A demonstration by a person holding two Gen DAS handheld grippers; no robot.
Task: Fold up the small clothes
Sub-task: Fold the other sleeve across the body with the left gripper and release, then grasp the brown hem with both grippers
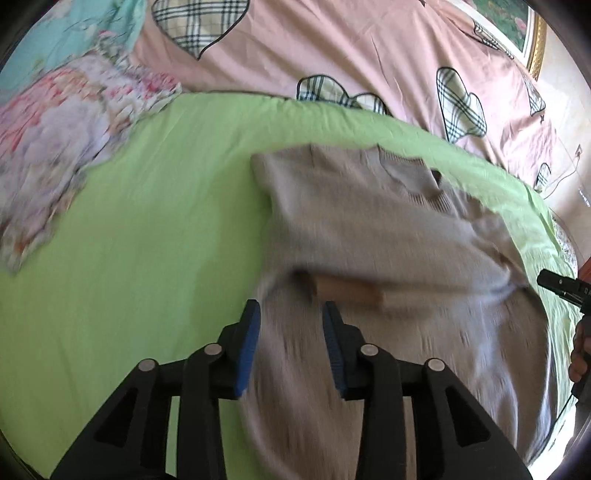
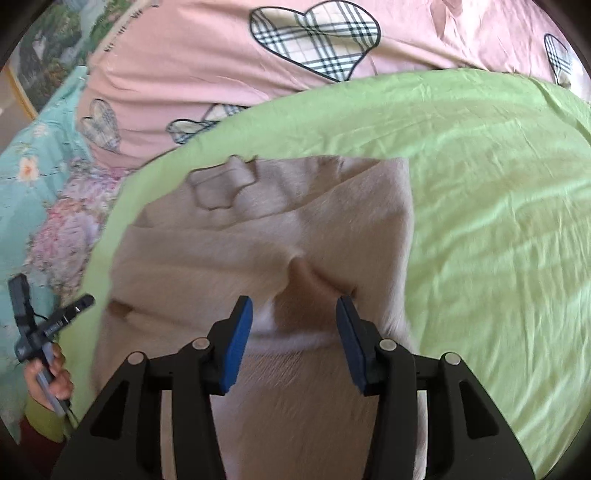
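A small beige knit sweater (image 1: 369,229) lies on a green sheet (image 1: 147,221), its collar at the far side and its sleeves folded across the body. It also shows in the right wrist view (image 2: 277,236). My left gripper (image 1: 291,314) is open and empty, its blue pads above the sweater's near left edge. My right gripper (image 2: 295,306) is open and empty above the near middle of the sweater, where a fold bulges up between the jaws. The right gripper also shows at the left wrist view's right edge (image 1: 561,286), and the left gripper at the right wrist view's left edge (image 2: 48,317).
A pink quilt with plaid hearts (image 1: 332,48) lies beyond the green sheet (image 2: 498,184). A floral cloth (image 1: 55,147) is heaped at the far left, next to turquoise bedding (image 2: 33,177). A framed picture (image 1: 517,26) hangs behind.
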